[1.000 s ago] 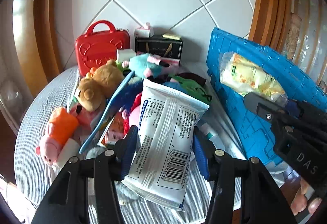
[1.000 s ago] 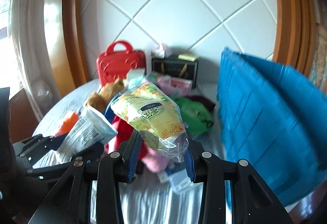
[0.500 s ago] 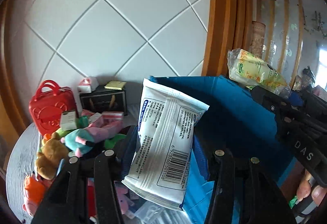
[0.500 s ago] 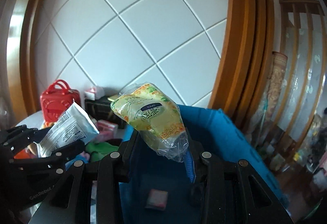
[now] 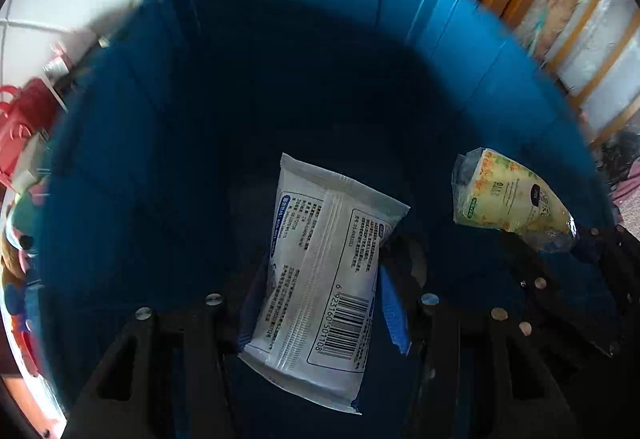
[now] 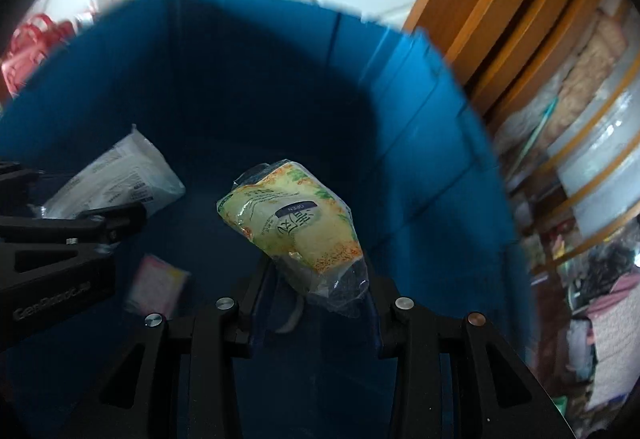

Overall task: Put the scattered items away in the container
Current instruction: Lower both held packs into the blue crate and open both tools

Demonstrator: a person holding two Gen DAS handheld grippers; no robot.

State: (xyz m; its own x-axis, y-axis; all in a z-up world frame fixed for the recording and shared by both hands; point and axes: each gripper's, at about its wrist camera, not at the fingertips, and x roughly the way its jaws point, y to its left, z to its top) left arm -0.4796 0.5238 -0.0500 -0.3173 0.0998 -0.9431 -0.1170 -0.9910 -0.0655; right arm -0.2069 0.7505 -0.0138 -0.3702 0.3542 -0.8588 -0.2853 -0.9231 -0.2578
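While both grippers reach into the deep blue container (image 5: 132,143), its ribbed plastic walls surround the jaws on every side. The left gripper (image 5: 324,299) pinches a flat white wipes packet (image 5: 328,271) with a printed barcode, rising straight up between its blue pads. The right gripper (image 6: 316,303) clamps the crinkled clear tail of a yellow-green snack bag (image 6: 292,223), which leans up and left from its jaws. Below and left of the right jaws, a small pink item (image 6: 156,285) lies on the container floor, too blurred to identify. Beyond the rim, left of the left jaws, a red case (image 5: 20,119) and soft toys are cut off at the frame edge and smeared. Right of both, wooden trim (image 6: 504,11) stands.
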